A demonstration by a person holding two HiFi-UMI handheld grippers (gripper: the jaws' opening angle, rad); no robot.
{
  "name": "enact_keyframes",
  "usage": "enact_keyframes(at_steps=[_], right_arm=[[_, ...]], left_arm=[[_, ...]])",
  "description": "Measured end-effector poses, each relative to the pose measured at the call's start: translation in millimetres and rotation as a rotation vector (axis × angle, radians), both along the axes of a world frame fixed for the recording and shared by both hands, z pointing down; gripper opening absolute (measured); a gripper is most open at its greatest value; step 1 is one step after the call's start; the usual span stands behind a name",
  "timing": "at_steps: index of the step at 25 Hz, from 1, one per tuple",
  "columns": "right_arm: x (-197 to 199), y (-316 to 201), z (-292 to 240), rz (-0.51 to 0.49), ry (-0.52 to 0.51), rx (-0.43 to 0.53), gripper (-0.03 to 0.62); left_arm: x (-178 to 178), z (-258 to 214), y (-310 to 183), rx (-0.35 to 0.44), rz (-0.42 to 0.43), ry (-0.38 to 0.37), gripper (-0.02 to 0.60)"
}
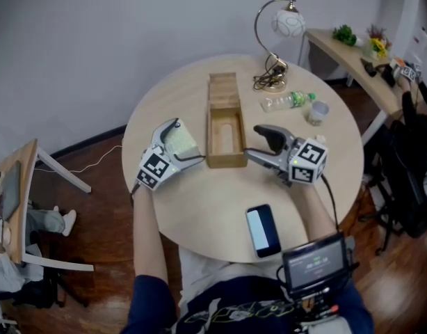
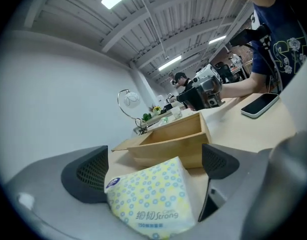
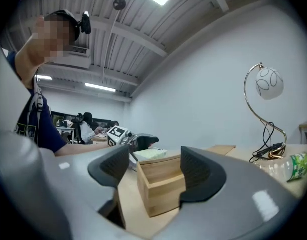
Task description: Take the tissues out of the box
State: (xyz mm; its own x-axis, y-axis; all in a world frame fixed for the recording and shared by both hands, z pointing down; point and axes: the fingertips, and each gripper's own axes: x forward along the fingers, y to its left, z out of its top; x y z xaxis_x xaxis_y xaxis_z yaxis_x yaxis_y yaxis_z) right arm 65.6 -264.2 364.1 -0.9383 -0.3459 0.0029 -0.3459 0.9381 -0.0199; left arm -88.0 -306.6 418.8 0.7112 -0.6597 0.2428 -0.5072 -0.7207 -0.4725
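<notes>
On my feed, the left gripper (image 1: 185,145) sits just left of the wooden box (image 1: 225,161), and I read it as clamped on the tissue pack (image 2: 151,201). The soft yellow-and-blue-dotted packet lies tilted between its two pads, clear of the box and beside its left wall. I can't tell whether the pack's underside touches the table. The box itself stands open, its lid (image 1: 223,88) slid out past the far end, and the inside looks bare wood from above, so I judge the removal itself done. The step in hand is carrying the pack away and putting it down. Right of the box, the right gripper (image 1: 254,142) has its jaws spread and gripping nothing. The box's near right corner stands between them in its own view, with a gap showing at one pad, so I take it as bracing or just waiting there rather than pinching. A phone (image 1: 263,230) lies nearer me than the box, to its right, and a plastic bottle (image 1: 288,101) and a lamp (image 1: 277,40) lie beyond its right side. Next I'd lower the pack onto bare table left of the box, open the left jaws gently so the soft packet doesn't cling, and draw both grippers back.
</notes>
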Motion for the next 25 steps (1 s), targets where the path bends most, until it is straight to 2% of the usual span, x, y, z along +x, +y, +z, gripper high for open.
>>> enact_keyframes(at_steps=[2,5,8,10,13,15,16,20,25], right_arm=[[2,-1,3,-0.004,-0.008,-0.009,0.314],[6,-2,3,-0.036,-0.053,-0.048,0.314],[6,0,-6,-0.065,-0.097,-0.082,0.314],[5,3,-6,-0.069,-0.09,-0.078,0.314],[3,4,-1,-0.047,-0.04,-0.02,0.305],[3,3,1,-0.021,-0.023,0.023,0.234],[4,3,2,-0.019,-0.025,0.026,0.227],[9,1,-1,-0.037,-0.089,-0.014,0.234],[10,-2,-4,-0.018,-0.137,0.032,0.244]], left_arm=[[-3,-9,0,0.005,-0.004,0.056,0.592],[6,-28,25,0.017,0.034,0.185,0.592],[20,-34,56,0.017,0.09,0.242,0.592],[27,-38,73,0.024,0.104,0.284,0.592],[32,-35,89,0.016,0.107,0.296,0.592],[36,-31,99,-0.009,0.12,0.29,0.592],[40,-29,105,-0.022,0.134,0.292,0.592],[56,-27,119,-0.058,0.181,0.333,0.592],[62,-30,118,-0.101,0.211,0.422,0.592]])
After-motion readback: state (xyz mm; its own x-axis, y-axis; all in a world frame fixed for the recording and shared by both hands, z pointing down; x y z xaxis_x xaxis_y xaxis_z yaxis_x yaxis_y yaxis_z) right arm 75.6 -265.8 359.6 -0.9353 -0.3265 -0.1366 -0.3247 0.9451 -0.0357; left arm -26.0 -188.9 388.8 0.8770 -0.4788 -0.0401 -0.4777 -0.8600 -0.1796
